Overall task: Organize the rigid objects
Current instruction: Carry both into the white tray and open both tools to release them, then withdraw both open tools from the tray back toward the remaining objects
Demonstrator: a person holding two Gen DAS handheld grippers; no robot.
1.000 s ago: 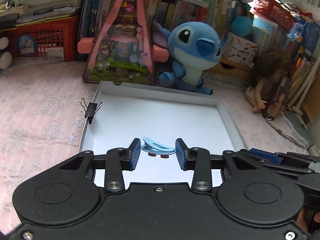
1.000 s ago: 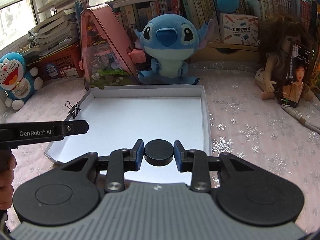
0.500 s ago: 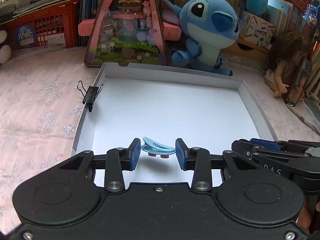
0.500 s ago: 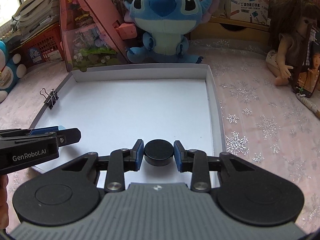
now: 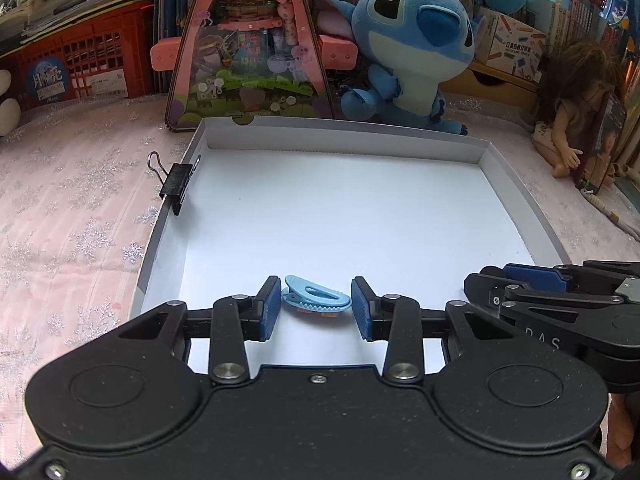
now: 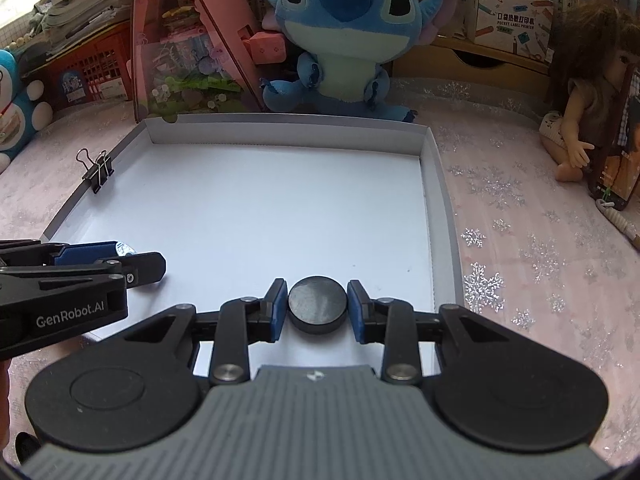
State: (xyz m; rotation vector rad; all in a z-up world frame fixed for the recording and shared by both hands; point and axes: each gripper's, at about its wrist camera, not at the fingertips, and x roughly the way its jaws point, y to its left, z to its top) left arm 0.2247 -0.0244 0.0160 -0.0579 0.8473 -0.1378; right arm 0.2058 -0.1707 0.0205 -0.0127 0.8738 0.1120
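Observation:
My left gripper is shut on a light blue plastic clip, held over the near left part of a shallow white box lid. My right gripper is shut on a black round disc, held over the lid's near right part. Each gripper shows in the other's view: the right one at the right edge, the left one at the left edge. A black binder clip is clamped on the lid's left wall, also seen from the right wrist.
Behind the lid stand a blue Stitch plush, a pink triangular toy package and a red crate. A doll sits at the right, a Doraemon plush at the left. A pink snowflake cloth covers the surface.
Both grippers have moved forward and down over the box lid, each keeping its object. The lid now fills more of both views.

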